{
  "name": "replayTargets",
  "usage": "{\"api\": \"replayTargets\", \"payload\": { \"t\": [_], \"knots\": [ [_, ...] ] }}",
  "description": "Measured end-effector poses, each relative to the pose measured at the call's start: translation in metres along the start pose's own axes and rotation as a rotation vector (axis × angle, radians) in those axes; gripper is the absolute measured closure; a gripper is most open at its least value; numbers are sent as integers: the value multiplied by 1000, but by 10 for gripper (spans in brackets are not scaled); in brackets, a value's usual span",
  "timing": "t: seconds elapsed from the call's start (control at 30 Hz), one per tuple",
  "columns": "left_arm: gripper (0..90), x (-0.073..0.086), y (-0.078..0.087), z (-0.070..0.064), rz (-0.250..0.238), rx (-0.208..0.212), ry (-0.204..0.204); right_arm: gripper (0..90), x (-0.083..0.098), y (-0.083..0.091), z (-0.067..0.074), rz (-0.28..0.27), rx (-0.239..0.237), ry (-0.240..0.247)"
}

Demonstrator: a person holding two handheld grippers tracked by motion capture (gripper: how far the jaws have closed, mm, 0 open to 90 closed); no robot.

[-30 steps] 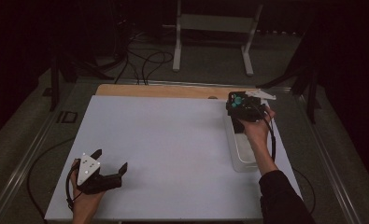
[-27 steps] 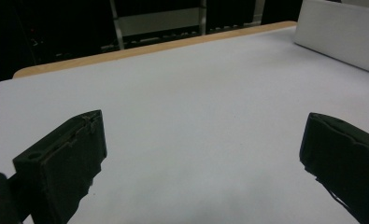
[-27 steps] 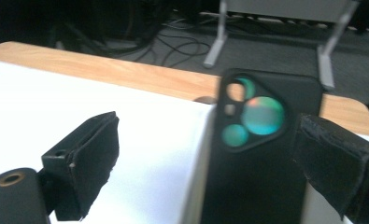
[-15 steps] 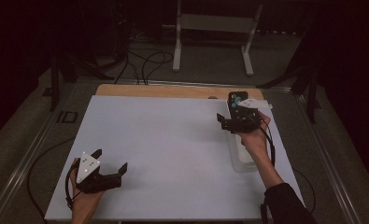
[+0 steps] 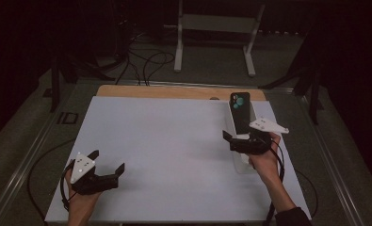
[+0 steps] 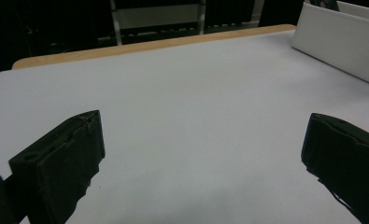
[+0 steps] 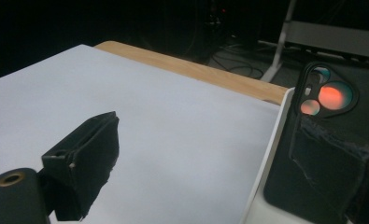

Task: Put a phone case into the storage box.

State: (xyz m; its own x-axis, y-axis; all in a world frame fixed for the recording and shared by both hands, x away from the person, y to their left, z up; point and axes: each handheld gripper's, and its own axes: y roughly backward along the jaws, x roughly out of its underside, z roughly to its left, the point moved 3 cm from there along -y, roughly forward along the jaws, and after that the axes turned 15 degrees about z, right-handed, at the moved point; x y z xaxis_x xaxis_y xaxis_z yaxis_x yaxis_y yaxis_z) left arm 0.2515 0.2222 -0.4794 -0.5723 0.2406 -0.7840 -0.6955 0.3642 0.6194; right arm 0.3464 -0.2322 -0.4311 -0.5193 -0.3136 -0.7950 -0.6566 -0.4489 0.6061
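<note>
Dark floor, loose cables and a pale metal stand [image 5: 216, 28] lie beyond a white tabletop [image 5: 174, 141] with a bare wooden strip along its far edge.

On the person's right, the right tool [image 5: 242, 140] stands over the near part of a long, narrow white plastic tray [image 5: 240, 162] set lengthwise at the tabletop's right side. Its jaws are spread and hold nothing. In the right gripper view one jaw hangs above bare tabletop while the other sits in front of the black smartphone with a round camera cluster [image 7: 331, 116], close to its lower back; whether it touches cannot be told. The phone [image 5: 240, 112] is propped tilted at the far end of the tray, back side and lenses facing up toward the high camera.

The left tool [image 5: 109, 163] rests low at the near left corner of the tabletop, well apart from the tray. Its jaws are wide apart with plain white surface between them, and the tray's white wall [image 6: 336, 42] shows far off at the upper right of its view.

My judgement: the step in hand is the right tool's work at the phone, either just before a grip or just after a release. A grasp next would call for centring the jaws across the phone's narrow width before closing, since the tilted, smooth case may slide along the tray wall.
</note>
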Motion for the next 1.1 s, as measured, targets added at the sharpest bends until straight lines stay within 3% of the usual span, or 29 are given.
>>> {"api": "replayTargets", "payload": {
  "t": [0.33, 0.5, 0.73, 0.9, 1.1],
  "knots": [
    [1, 0, 5, 1, -30, 30, -14, 86, 34, 15, 15, -9, -27, 58],
    [1, 0, 6, 0, -45, 40, -24, 86, 54, 21, 21, -48, -72, 59],
    [0, 2, 6, -2, -46, 49, -53, 86, 79, 30, 21, -114, -88, 66],
    [0, 5, 4, -3, -42, 52, -64, 86, 87, 37, 19, -152, -95, 57],
    [0, 6, 3, -5, -46, 51, -69, 86, 92, 38, 19, -148, -88, 75]
  ]
}}
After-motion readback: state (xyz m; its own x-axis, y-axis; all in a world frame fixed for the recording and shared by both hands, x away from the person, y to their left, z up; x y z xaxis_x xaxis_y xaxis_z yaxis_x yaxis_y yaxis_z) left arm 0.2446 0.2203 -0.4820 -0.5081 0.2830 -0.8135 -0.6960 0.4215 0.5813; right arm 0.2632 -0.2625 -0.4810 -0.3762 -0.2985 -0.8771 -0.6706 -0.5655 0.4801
